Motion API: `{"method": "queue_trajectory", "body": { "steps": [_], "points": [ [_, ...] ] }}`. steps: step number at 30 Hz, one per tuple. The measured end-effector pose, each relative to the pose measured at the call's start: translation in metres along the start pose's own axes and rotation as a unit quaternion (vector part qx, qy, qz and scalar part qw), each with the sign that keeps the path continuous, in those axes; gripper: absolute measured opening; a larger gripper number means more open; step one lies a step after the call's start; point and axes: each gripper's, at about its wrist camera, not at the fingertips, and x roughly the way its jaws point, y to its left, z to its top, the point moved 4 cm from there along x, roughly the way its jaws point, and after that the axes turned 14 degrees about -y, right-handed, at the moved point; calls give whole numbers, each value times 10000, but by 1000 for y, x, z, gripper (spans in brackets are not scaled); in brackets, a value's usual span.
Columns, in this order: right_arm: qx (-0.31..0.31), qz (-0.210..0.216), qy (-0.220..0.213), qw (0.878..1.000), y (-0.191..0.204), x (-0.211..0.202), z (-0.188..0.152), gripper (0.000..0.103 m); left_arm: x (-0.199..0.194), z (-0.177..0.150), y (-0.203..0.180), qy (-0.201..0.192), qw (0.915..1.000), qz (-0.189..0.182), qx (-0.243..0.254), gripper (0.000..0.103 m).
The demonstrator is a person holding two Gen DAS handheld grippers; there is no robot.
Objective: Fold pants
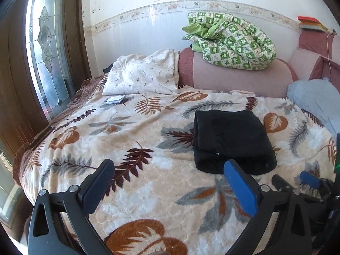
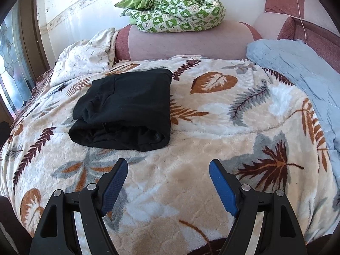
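The black pants (image 1: 231, 141) lie folded in a compact bundle on the leaf-patterned blanket (image 1: 127, 148). They also show in the right wrist view (image 2: 125, 110), left of centre. My left gripper (image 1: 169, 165) is open and empty, held above the blanket just short of the bundle's near edge. My right gripper (image 2: 169, 166) is open and empty, a little nearer than the bundle and to its right. The right gripper also shows in the left wrist view (image 1: 297, 180), at the lower right.
A white patterned pillow (image 1: 142, 74) and a small booklet (image 1: 114, 99) lie at the far left. A green checked quilt (image 1: 231, 40) sits on the pink bolster (image 1: 233, 74). A blue blanket (image 2: 297, 70) lies at the right. A glass door (image 1: 46, 53) stands left.
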Motion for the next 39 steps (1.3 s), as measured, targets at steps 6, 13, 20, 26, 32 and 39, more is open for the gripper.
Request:
{"method": "queue_trajectory", "body": {
  "steps": [6, 13, 20, 26, 32, 39],
  "points": [
    [-219, -68, -64, 9997, 8, -12, 37, 85, 7, 12, 1, 535, 9978, -331, -226, 103],
    [-517, -241, 33, 9984, 13, -13, 51, 86, 8, 20, -1, 881, 9935, -644, -312, 103],
    [-820, -299, 374, 9955, 20, -8, 57, 86, 14, 10, -5, 1225, 9881, -905, -208, 103],
    [-808, -445, 915, 9915, 17, 9, 47, 86, 25, -16, -7, 1798, 9768, -1123, -303, 103],
    [-759, -493, 1209, 9885, 12, 17, 28, 86, 33, -49, -9, 2281, 9662, -1163, -307, 103],
    [-813, -496, 1294, 9870, 13, 19, 18, 86, 36, -57, -15, 2364, 9647, -1149, -160, 103]
  ]
}}
